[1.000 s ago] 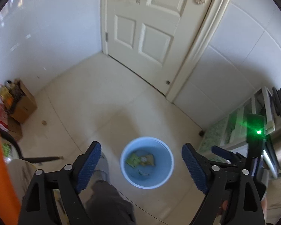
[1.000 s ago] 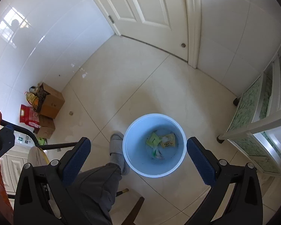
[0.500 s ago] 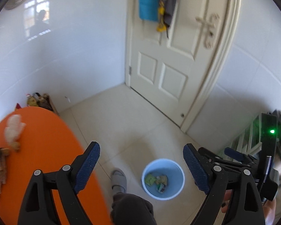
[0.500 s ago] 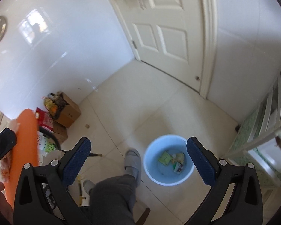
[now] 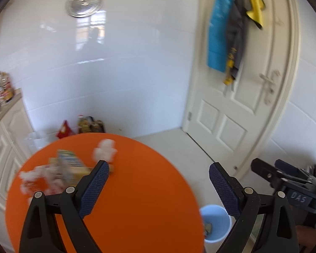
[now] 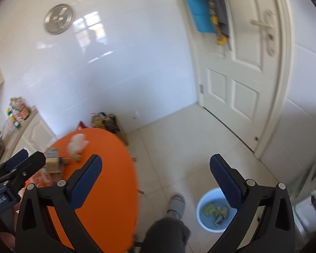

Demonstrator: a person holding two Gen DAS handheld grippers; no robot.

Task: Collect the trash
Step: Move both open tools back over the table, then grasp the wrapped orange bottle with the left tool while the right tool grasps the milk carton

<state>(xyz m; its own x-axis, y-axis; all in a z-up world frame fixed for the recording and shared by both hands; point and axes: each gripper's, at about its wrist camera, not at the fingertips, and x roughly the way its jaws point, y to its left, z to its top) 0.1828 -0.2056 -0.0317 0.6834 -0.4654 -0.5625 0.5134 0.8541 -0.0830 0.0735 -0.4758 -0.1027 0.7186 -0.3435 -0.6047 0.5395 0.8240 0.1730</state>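
The left gripper (image 5: 159, 174) hangs with its fingers wide apart and empty; white lettering "DAS" shows on the right gripper (image 5: 284, 181) just past its right finger; blurred trash (image 5: 67, 168) lies on the orange table (image 5: 137, 189) beyond its left finger; the right gripper (image 6: 155, 168) is likewise spread and empty, the blue bin (image 6: 200, 208) holding wrappers on the floor between its fingers, nearer the right one.

White tiled walls (image 6: 115, 63), pale tile floor (image 6: 179, 147), panelled white door (image 6: 242, 73), round orange table (image 5: 126, 189), cream cabinet (image 5: 4, 147).
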